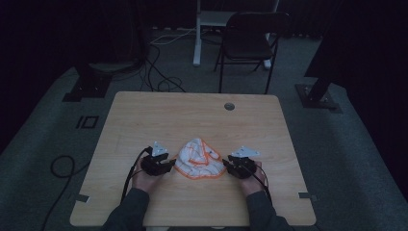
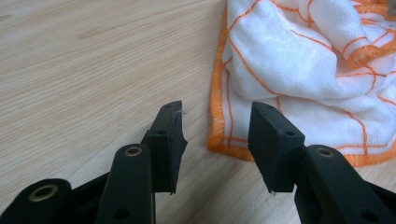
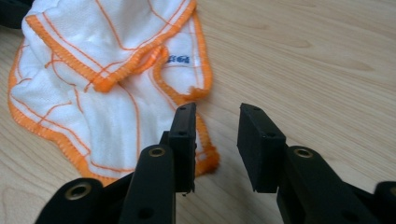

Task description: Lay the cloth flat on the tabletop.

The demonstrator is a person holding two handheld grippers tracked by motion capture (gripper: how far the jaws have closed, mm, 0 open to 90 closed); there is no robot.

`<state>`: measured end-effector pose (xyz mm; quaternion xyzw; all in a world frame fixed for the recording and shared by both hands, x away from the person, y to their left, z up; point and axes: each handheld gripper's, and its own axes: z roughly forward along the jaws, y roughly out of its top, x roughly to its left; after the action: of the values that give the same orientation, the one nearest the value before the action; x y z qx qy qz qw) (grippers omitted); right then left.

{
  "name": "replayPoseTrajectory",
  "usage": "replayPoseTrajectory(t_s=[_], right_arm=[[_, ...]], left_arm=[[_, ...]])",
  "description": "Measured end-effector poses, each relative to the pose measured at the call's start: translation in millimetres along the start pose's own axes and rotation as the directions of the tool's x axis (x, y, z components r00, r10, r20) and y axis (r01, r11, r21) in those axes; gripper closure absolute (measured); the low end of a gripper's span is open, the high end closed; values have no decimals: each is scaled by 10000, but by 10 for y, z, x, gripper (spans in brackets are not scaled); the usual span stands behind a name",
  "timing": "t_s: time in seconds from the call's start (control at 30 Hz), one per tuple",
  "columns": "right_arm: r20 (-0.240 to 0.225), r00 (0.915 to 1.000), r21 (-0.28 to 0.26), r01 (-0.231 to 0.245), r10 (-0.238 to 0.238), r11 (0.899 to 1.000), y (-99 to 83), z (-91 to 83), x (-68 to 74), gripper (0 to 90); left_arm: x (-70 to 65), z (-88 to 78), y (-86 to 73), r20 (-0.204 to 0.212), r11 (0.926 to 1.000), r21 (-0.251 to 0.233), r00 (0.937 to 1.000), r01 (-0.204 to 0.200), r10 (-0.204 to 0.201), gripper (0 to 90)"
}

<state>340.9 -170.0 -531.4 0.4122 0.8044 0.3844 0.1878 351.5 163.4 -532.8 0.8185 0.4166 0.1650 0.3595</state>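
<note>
A crumpled white cloth point(image 1: 198, 159) with orange hems and thin orange stripes lies on the wooden table, toward its front edge. My left gripper point(image 1: 171, 165) sits just left of it, held low over the table. Its jaws are open in the left gripper view point(image 2: 217, 109), and the cloth's point(image 2: 299, 60) orange hem lies just ahead of the gap, untouched. My right gripper point(image 1: 226, 166) sits at the cloth's right side, also open point(image 3: 217, 108). Its left jaw hangs over the cloth's point(image 3: 93, 70) near corner, and bare wood shows between the pads.
The table point(image 1: 192, 110) has a round cable hole point(image 1: 229, 106) near its far edge. A dark chair point(image 1: 250, 38) stands behind it on the grey floor, with cables point(image 1: 159, 72) and black stand bases point(image 1: 89, 86) around.
</note>
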Motion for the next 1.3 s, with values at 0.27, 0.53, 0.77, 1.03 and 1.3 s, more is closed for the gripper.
replayPoseTrajectory(t_s=[0.27, 0.53, 0.77, 1.03, 1.3], right_arm=[[-191, 9998, 183, 109, -106, 9998, 16, 134, 62, 654], [-379, 9993, 662, 95, -70, 9978, 20, 194, 85, 810], [-249, 9994, 942, 282, -260, 9952, -4, 116, 108, 869], [56, 10000, 1097, 64, -70, 9939, -59, -4, 53, 876], [151, 9996, 1229, -260, 243, 9921, -161, -136, -39, 879]], left_arm=[[-8, 86, 16, 79, 9997, 206, 9999, 102, -104, 585], [-25, 89, 9, 96, 9997, 237, 9999, 85, -87, 753], [-10, 21, -42, -214, 9994, 268, 9995, 219, -213, 883], [-25, -60, -117, -435, 9993, 283, 9988, 257, -244, 892], [-8, -118, -172, -455, 9990, 279, 9984, 362, -349, 894]])
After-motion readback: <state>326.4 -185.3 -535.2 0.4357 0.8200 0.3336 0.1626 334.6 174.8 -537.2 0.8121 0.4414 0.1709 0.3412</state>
